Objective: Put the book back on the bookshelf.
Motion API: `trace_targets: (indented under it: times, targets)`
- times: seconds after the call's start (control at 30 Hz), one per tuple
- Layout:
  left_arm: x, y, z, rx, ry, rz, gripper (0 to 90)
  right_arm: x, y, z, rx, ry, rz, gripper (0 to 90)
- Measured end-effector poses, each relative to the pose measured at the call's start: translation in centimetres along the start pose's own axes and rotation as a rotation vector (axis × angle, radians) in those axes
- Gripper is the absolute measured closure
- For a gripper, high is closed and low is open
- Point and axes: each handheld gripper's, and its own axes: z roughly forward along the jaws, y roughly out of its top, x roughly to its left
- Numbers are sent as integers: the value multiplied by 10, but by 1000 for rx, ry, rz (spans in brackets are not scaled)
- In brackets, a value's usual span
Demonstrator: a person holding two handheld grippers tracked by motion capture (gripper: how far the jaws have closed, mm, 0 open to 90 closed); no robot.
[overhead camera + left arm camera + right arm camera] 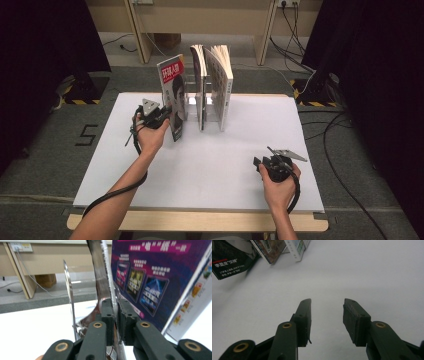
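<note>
Left hand-held gripper (115, 315) clamped on upright magazine's (172, 95) edge; right hand-held gripper (326, 315) released, above table (240, 165).

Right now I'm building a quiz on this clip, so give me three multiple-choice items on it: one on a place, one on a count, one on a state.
1. Where is the magazine?
A. left of the books
B. flat by the right gripper
C. on the floor

2. How many books stand beside the magazine?
A. one
B. two
C. four

3. How is the right gripper?
A. shut on a book
B. open, holding nothing
C. shut on the magazine

Answers: 1 A, it stands at the left gripper, left of the books. 2 B, two fanned books show in the high view. 3 B, bare table shows between its jaws.
</note>
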Motion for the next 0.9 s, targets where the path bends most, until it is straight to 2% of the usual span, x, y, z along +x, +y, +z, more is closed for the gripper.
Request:
trace_targets:
  times: [0.13, 0.23, 0.3, 0.43, 0.47, 0.5, 0.7, 0.77, 0.83, 0.9]
  targets:
    - [1, -1, 0, 25, -8, -14, 796, -1, 0, 0, 6, 0, 9, 588]
    - [5, 4, 3, 38, -26, -83, 760, -1, 0, 1, 6, 0, 3, 587]
    - [9, 11, 7, 41, -10, -99, 706, -1, 0, 1, 11, 1, 3, 585]
    - [17, 26, 10, 29, 6, -157, 661, -2, -1, 1, 15, 3, 1, 583]
    - [17, 26, 10, 29, 6, -157, 659, -2, -1, 1, 13, 3, 4, 583]
    - [22, 35, 13, 24, 12, -184, 658, -3, 0, 1, 13, 2, 6, 582]
    - [34, 54, 24, 27, 8, -241, 693, -3, 0, 1, 18, 5, 7, 581]
    - [37, 59, 28, 31, -24, -297, 713, -4, 0, 1, 18, 11, 10, 581]
    - [38, 64, 32, 36, -10, -279, 741, -3, 1, 1, 15, 21, 19, 579]
    - [38, 68, 36, 50, -9, -287, 766, -2, 1, 0, 15, 25, 15, 579]
